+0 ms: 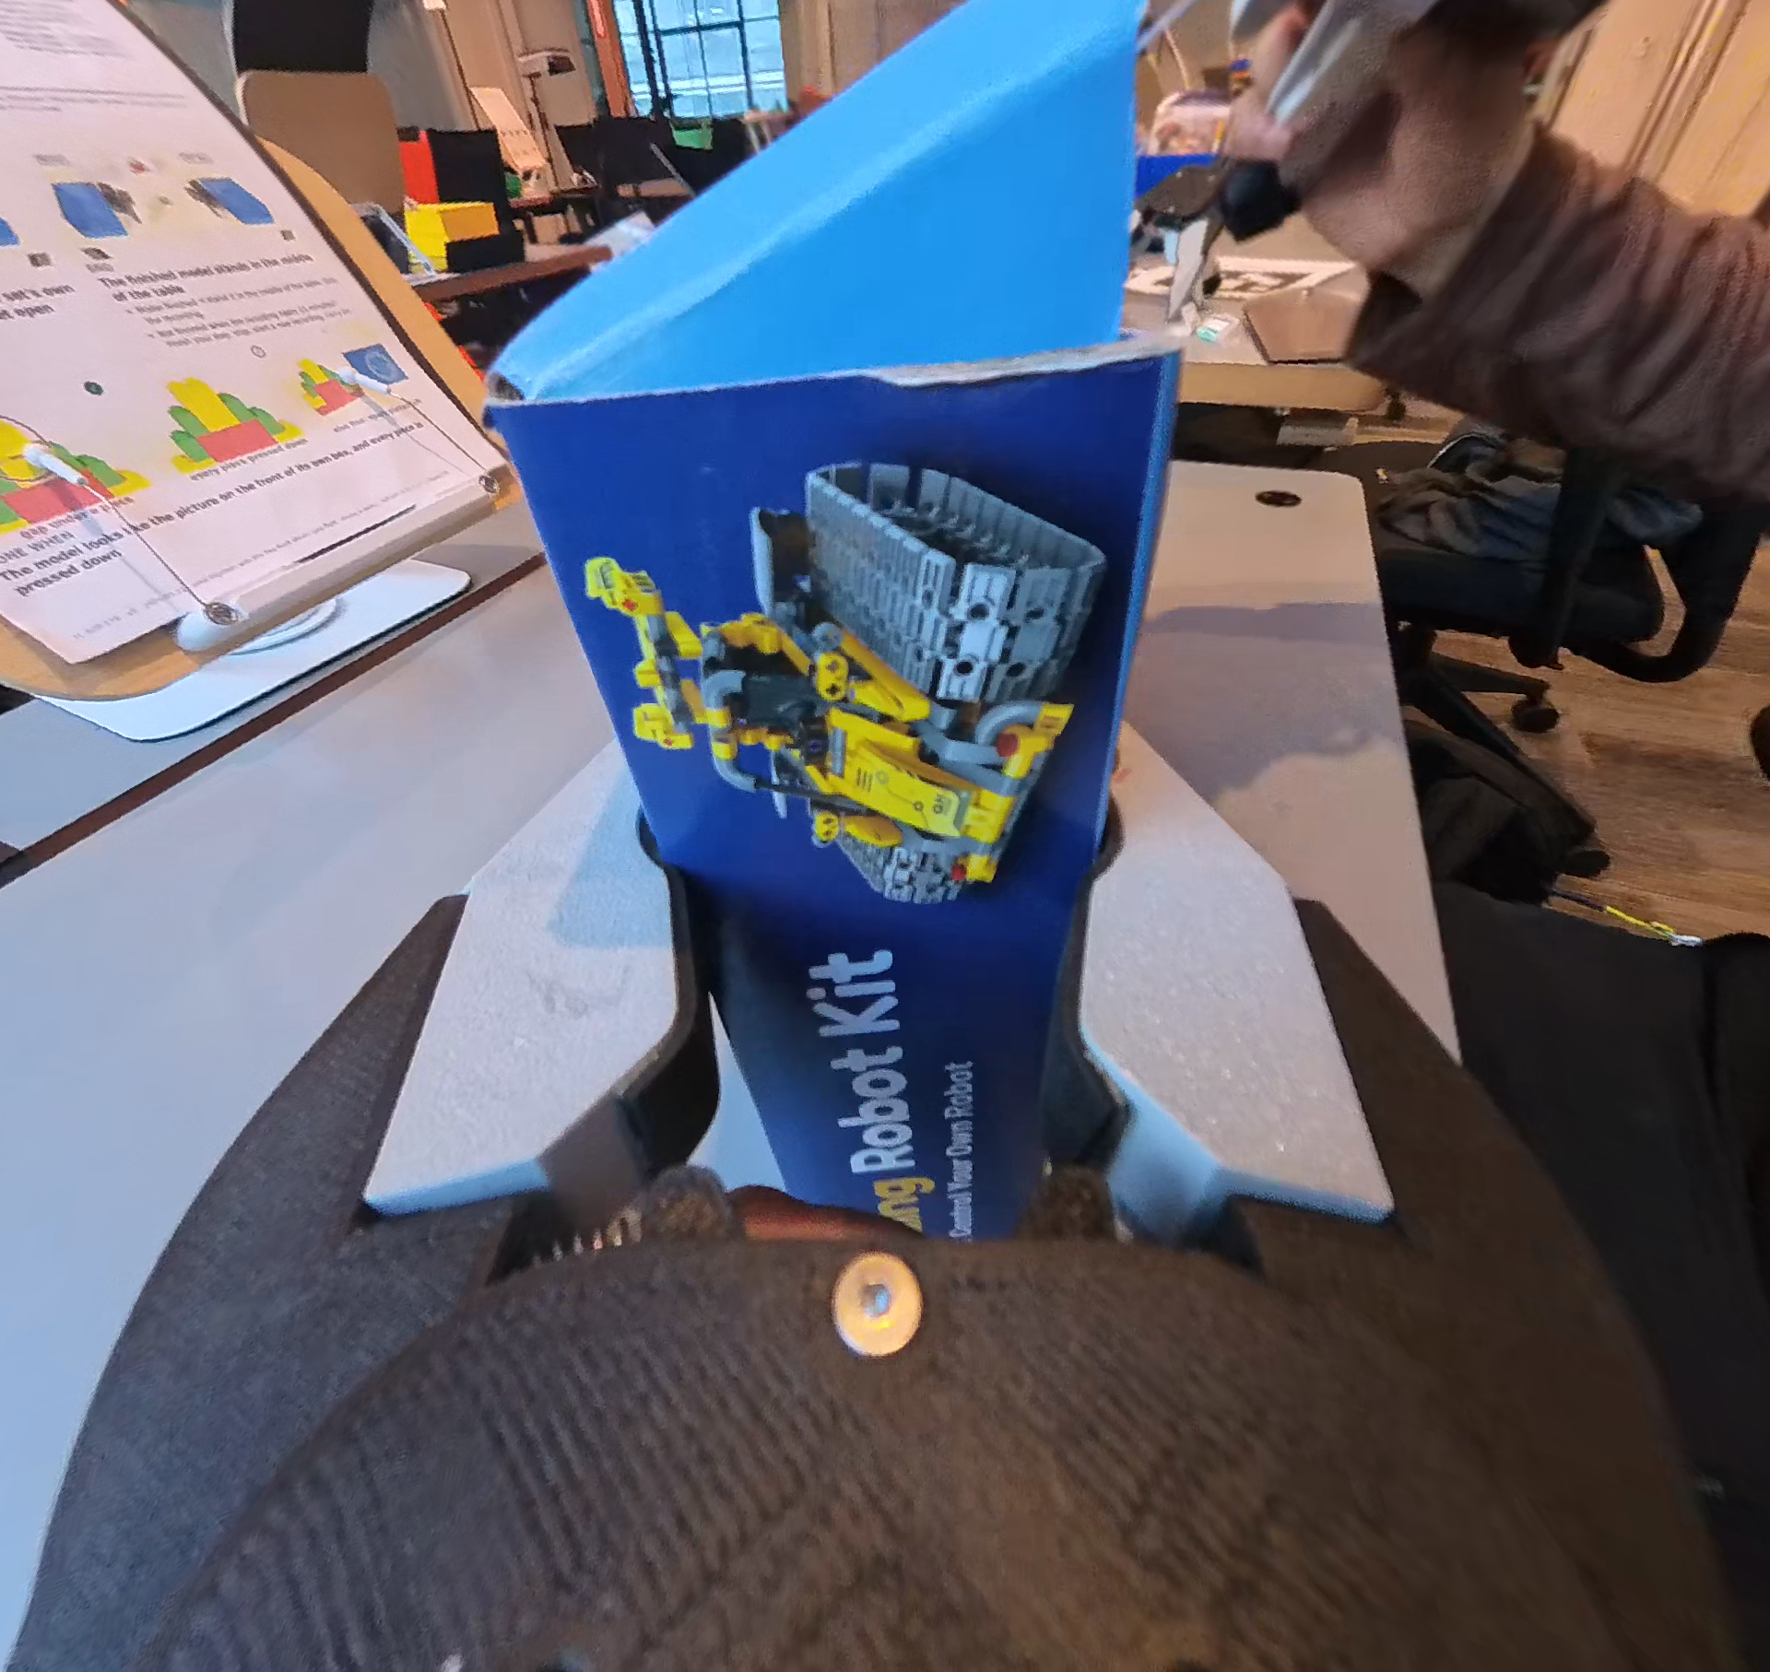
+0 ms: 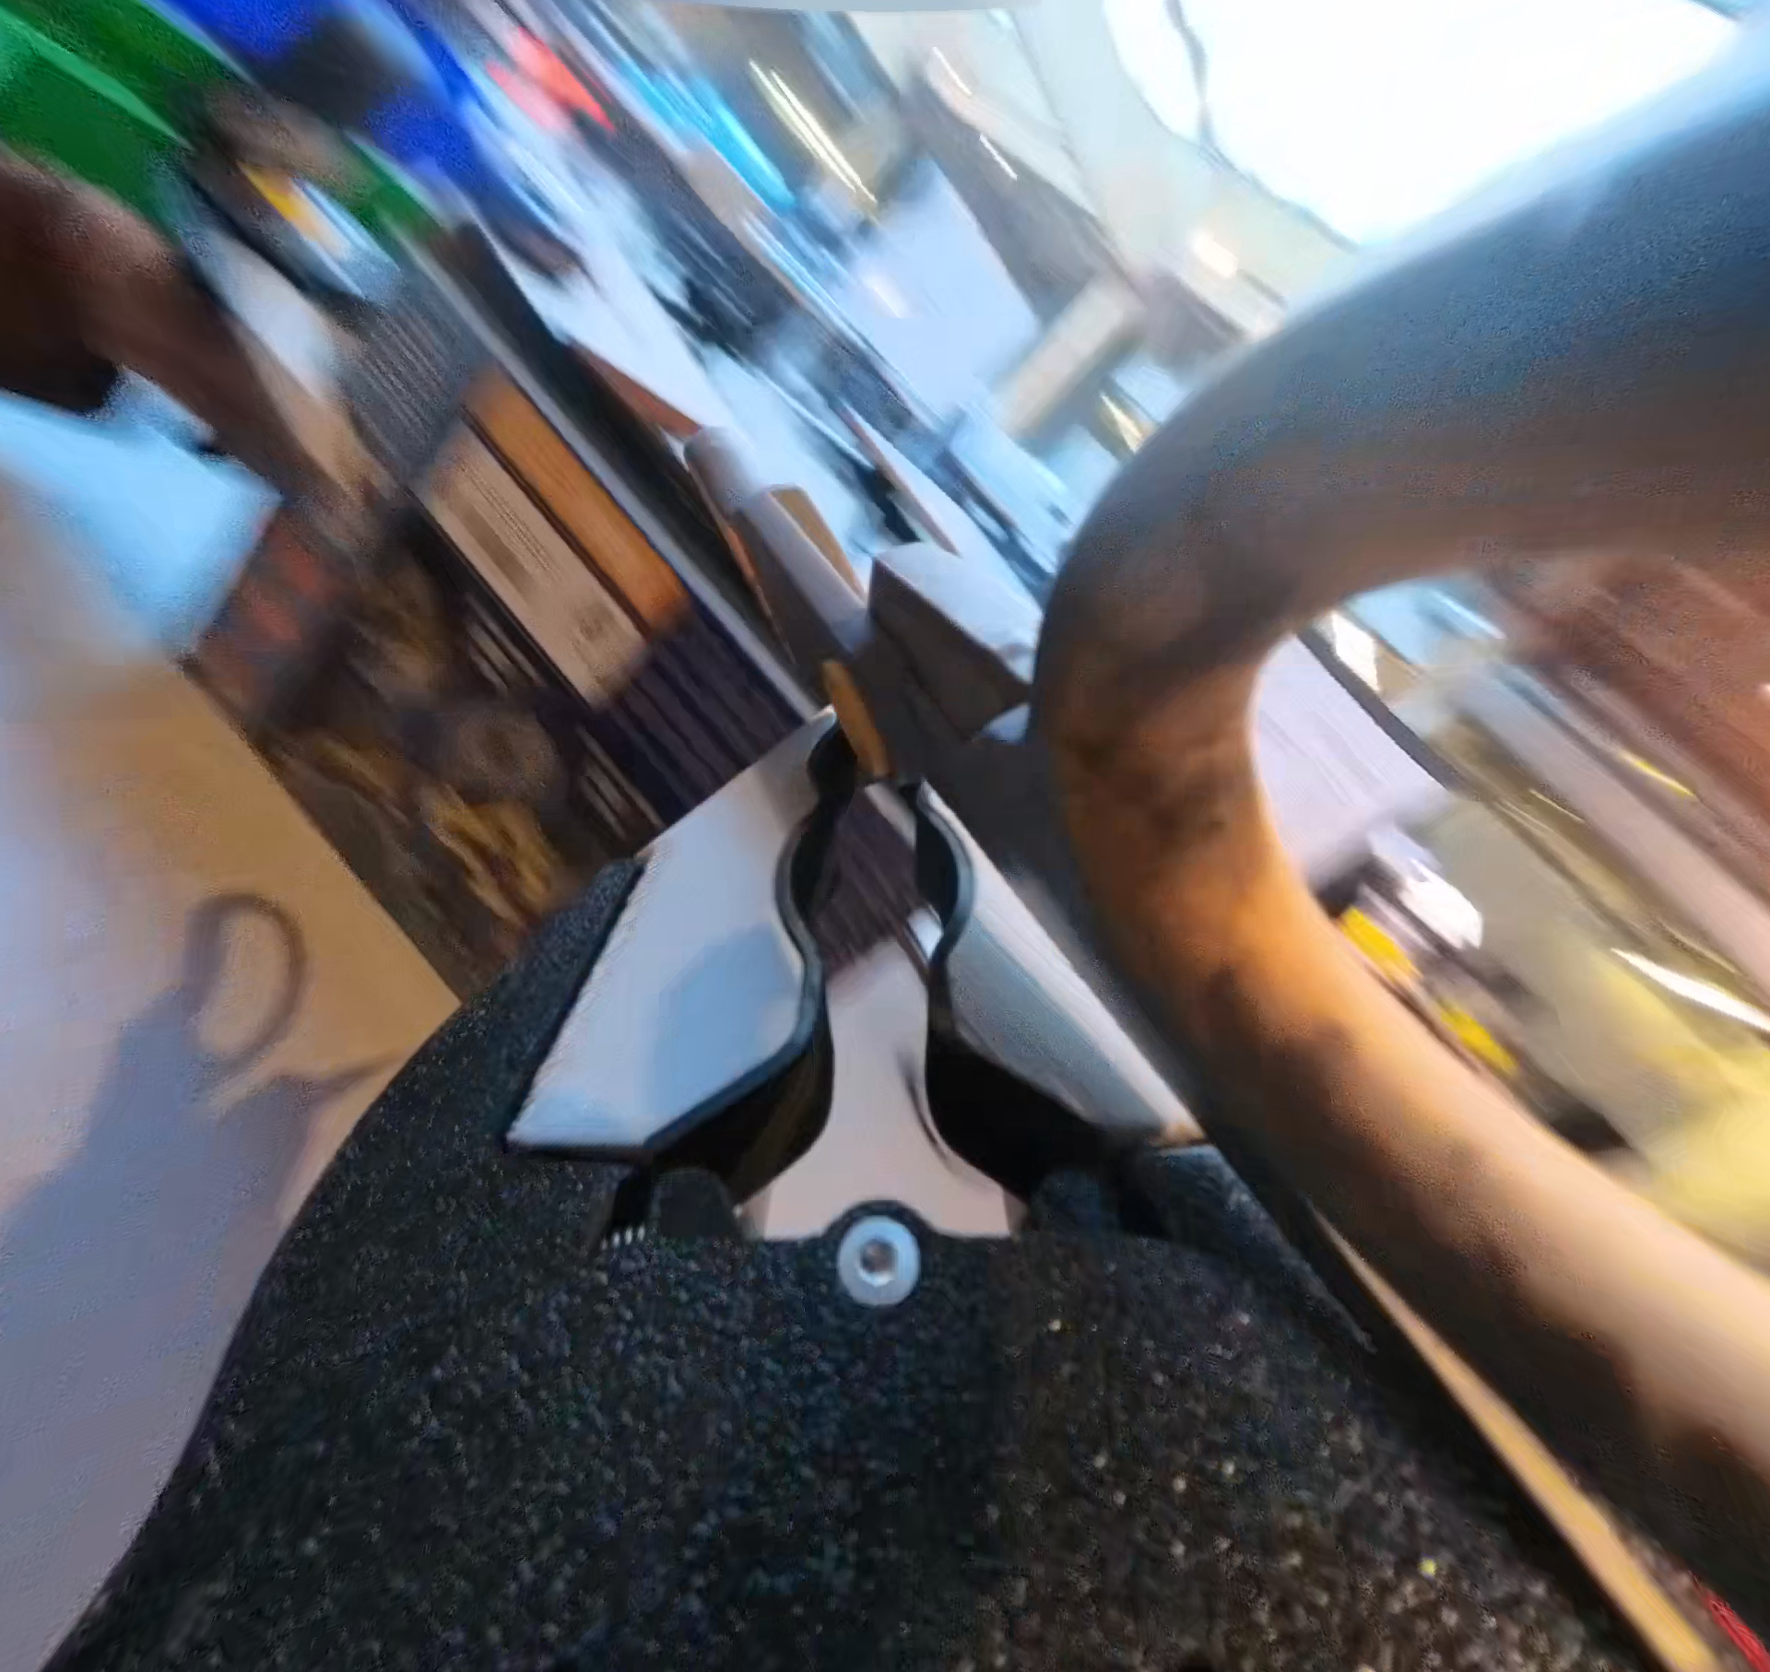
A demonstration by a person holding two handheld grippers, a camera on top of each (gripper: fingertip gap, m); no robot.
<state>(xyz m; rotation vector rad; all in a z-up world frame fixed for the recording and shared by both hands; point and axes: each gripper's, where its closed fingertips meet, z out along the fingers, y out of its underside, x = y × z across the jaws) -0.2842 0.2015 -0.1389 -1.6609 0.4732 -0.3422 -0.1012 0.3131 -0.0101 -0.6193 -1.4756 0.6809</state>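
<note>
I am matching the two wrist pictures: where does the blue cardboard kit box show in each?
Left wrist view: the blue cardboard kit box fills the centre, upright, clamped between the left tongs, top flap open.
Right wrist view: not identifiable; the picture is heavily blurred.
Shared landmark: none certain; the right tongs, slightly apart, may be the blurred device at the left view's top right.

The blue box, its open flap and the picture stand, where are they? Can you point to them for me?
blue box (image 1: 843, 573): left wrist view, on its dark blue front, held between the gripper's fingers.
open flap (image 1: 900, 218): left wrist view, on its light blue inner face.
picture stand (image 1: 192, 333): left wrist view, on its printed sheet.
</note>
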